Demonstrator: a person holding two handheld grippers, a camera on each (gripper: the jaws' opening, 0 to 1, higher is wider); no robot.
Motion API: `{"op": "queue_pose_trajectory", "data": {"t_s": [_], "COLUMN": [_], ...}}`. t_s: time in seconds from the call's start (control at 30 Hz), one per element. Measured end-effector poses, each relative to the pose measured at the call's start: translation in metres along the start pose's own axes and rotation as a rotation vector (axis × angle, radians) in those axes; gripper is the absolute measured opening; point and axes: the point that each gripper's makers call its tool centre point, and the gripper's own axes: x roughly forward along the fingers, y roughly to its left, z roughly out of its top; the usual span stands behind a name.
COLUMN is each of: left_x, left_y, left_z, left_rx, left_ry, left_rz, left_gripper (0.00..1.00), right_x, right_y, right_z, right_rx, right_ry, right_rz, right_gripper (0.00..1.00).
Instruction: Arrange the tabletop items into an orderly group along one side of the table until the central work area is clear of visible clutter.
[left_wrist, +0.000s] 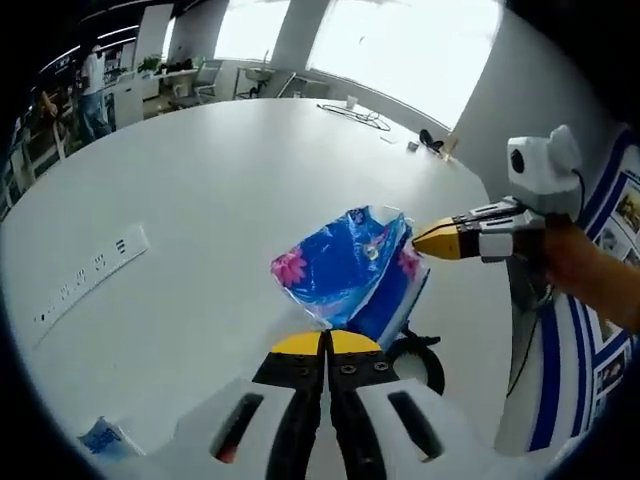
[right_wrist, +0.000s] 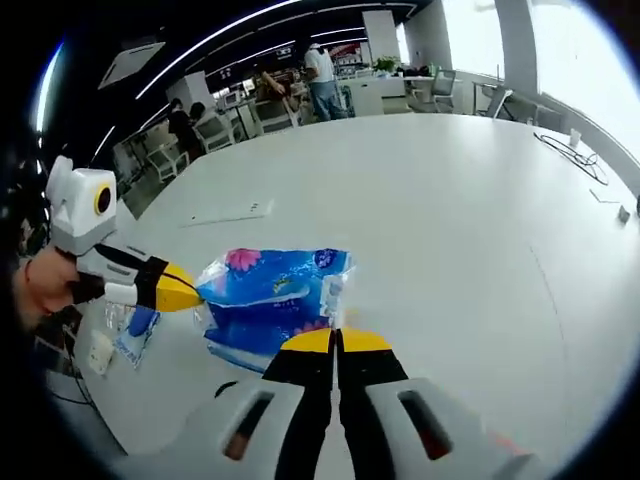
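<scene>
1. Yellow-tipped left tool (left_wrist: 327, 345), jaws clenched together, pinches one edge of the blue tissue pack (left_wrist: 350, 270) lying on the white surface (left_wrist: 230, 190).
2. Right tool (right_wrist: 338, 345), jaws likewise closed, grips the pack's opposite side.
3. Beyond the pack lie a white power strip (left_wrist: 90, 275), a small blue packet (right_wrist: 135, 335) and black cables (left_wrist: 355, 117).

A broad white surface (left_wrist: 230, 190) carried a blue flowered tissue pack (left_wrist: 350, 270) near its middle, a flat white strip (left_wrist: 90, 275) at nine o'clock, cables (left_wrist: 360, 117) at one o'clock and a small blue packet (left_wrist: 105, 438) at seven o'clock.
</scene>
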Motion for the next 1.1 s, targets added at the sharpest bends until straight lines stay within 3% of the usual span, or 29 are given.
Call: {"op": "queue_pose_trajectory", "data": {"t_s": [0.4, 1.1], "left_x": [0.039, 0.058], "left_y": [0.001, 0.000], "left_z": [-0.007, -0.020], "left_rx": [0.007, -0.011], "left_ry": [0.045, 0.085], "left_rz": [-0.020, -0.039], "left_gripper": [0.00, 0.00], "right_x": [0.019, 0.033], "right_y": [-0.030, -0.043], "right_z": [-0.018, -0.040], "right_rx": [0.030, 0.053], "right_ry": [0.032, 0.077], "right_rz": [-0.013, -0.012], "right_gripper": [0.00, 0.00]}}
